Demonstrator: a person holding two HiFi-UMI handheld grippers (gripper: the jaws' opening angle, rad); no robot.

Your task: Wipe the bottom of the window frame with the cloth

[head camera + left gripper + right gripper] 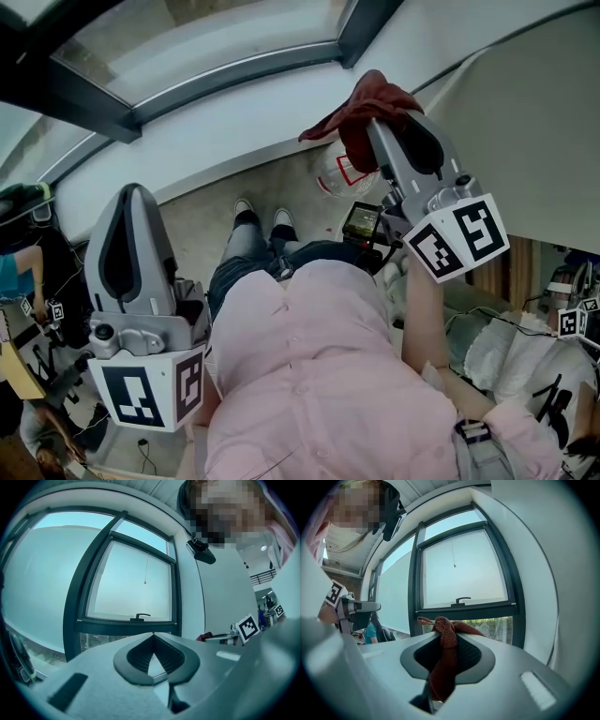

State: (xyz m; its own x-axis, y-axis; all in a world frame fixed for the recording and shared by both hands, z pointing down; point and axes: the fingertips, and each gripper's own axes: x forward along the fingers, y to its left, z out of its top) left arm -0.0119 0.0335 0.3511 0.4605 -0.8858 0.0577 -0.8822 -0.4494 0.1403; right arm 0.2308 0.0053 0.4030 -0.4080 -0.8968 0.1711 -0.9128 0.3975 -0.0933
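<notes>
Dark-red crumpled cloth [373,105] is covering right gripper [380,127] tips in head view, grip hard to make out there. Right gripper view is showing jaws pinching cloth, held before dark metal window frame [464,607], not touching it. Left gripper [151,637] is sitting aside, jaws closed together, empty. Small black window handle [461,601] is appearing only in gripper views.

Daylight through window [459,569]; fisheye edges dark, warped.
</notes>
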